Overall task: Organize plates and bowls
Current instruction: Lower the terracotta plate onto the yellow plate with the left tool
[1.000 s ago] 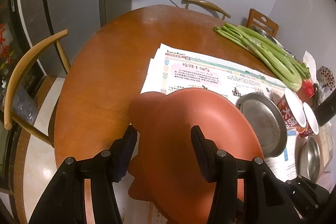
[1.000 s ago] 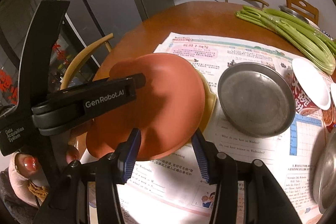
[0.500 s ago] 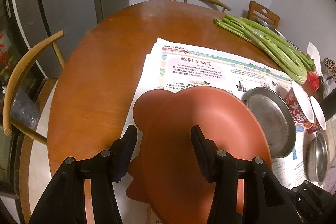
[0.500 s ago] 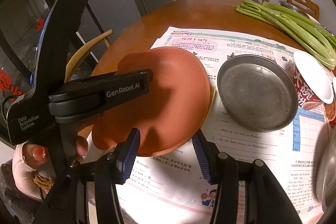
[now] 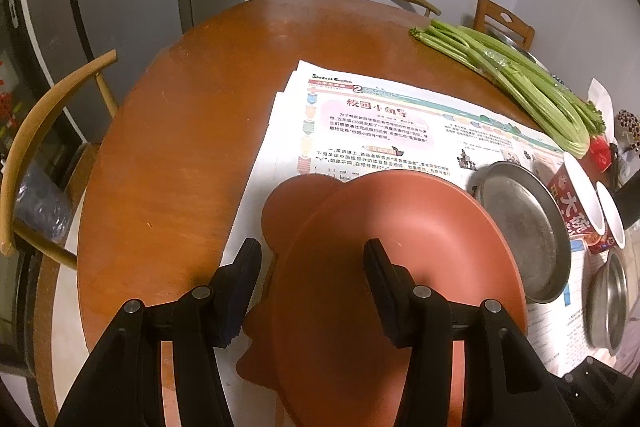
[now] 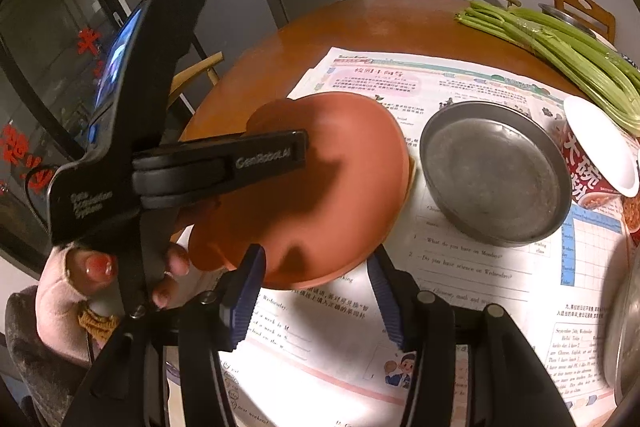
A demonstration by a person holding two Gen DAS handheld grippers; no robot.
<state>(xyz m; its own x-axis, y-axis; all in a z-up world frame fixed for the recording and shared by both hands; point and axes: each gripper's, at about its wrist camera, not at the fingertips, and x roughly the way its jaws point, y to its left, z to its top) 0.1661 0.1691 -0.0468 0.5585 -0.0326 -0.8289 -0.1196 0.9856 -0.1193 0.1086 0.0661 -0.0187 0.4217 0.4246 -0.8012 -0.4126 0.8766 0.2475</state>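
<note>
Against the frame a second earlier, the terracotta plate has come lower over the newspaper, just left of the steel dish. The left gripper straddles its rim; whether it pinches is unclear. The right gripper is spreading, empty. The yellow plate underneath is mostly hidden.

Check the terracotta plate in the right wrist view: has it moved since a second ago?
Yes. The terracotta plate has dropped flatter over the yellow dish edge beneath it, toward the newspaper, beside the metal pan.
</note>
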